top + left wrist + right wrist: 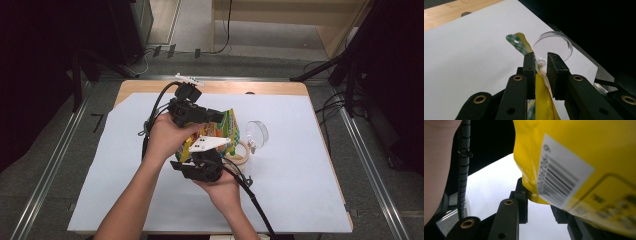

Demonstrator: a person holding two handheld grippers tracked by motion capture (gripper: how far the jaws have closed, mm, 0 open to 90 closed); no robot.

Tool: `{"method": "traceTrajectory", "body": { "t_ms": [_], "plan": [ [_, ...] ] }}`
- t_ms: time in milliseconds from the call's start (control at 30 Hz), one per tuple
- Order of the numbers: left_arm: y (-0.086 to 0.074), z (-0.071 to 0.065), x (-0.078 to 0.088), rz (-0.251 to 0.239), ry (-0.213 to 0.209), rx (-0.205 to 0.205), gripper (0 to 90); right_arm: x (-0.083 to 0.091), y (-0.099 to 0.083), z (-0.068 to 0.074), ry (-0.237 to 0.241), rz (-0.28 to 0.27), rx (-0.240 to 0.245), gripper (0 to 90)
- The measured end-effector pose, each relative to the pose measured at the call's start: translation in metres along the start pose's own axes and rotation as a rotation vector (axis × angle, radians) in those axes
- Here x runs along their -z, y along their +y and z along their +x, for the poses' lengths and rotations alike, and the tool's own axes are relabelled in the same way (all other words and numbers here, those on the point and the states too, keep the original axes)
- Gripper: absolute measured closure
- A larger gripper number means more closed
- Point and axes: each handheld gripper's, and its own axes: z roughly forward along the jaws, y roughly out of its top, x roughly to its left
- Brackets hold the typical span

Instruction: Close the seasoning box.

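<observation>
Centre of frame, above the white sheet (300,190): my left gripper (541,65) has its jaws clamped on the yellow snack bag (220,134) edge. My right gripper (539,202) pinches the bag's lower corner. Clear lid (257,133) just right.
</observation>
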Motion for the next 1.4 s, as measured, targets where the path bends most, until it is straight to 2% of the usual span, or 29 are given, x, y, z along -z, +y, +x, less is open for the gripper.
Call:
{"method": "traceTrajectory", "body": {
  "t_ms": [733,1400],
  "plan": [
    [0.008,-0.002,-0.01,0.021,-0.032,-0.003,77.5,0.007,-0.002,-0.002,-0.019,-0.021,-0.04,70.5],
    [0.01,0.007,-0.012,0.016,-0.063,0.031,77.4,0.009,0.001,-0.003,-0.047,-0.007,-0.022,70.1]
  ]
}}
